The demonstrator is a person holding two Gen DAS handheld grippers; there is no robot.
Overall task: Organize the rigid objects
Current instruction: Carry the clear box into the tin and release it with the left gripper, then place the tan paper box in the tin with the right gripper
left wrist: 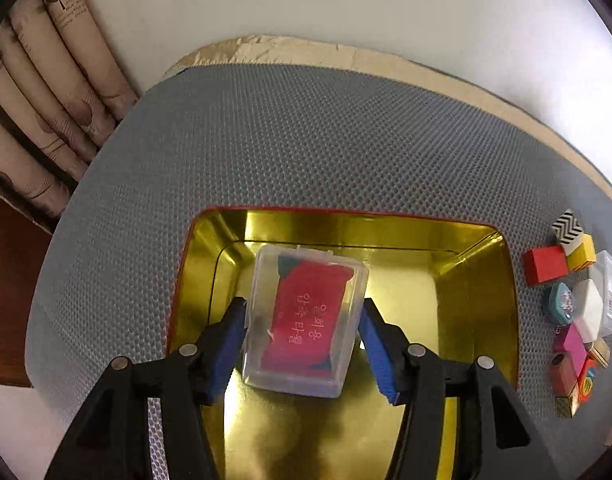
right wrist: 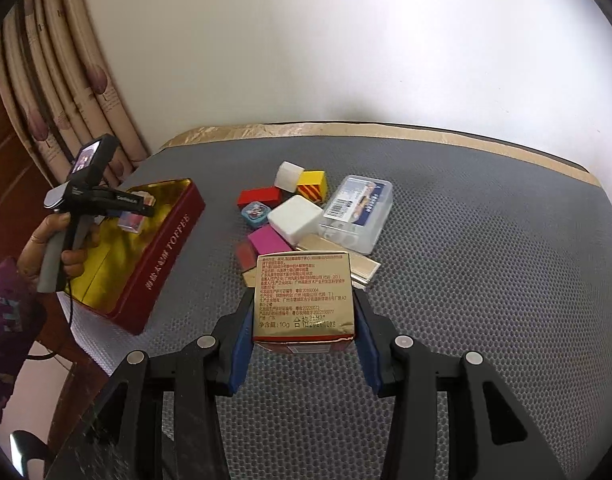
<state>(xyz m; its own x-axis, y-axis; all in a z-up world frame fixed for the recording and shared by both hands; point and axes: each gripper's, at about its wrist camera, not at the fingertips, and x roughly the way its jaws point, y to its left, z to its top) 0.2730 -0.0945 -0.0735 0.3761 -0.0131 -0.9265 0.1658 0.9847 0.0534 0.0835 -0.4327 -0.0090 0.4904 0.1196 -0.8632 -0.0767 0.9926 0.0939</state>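
My left gripper (left wrist: pixel 304 320) is shut on a clear plastic case (left wrist: pixel 306 320) with a red card inside, held over the gold inside of the red toffee tin (left wrist: pixel 478 280). In the right wrist view the tin (right wrist: pixel 162 256) stands at the left with the left gripper (right wrist: pixel 136 212) and case over it. My right gripper (right wrist: pixel 304 312) is shut on a gold box (right wrist: pixel 304 296) with red print, held just in front of a pile of small blocks (right wrist: pixel 294 216).
The pile holds a red block (right wrist: pixel 260 196), a yellow striped block (right wrist: pixel 312 186), white blocks, a pink block (right wrist: pixel 268 240), a teal piece (right wrist: pixel 256 214) and a clear case (right wrist: pixel 358 212). All lie on a grey mat (right wrist: pixel 486 260). Curtains hang at the left.
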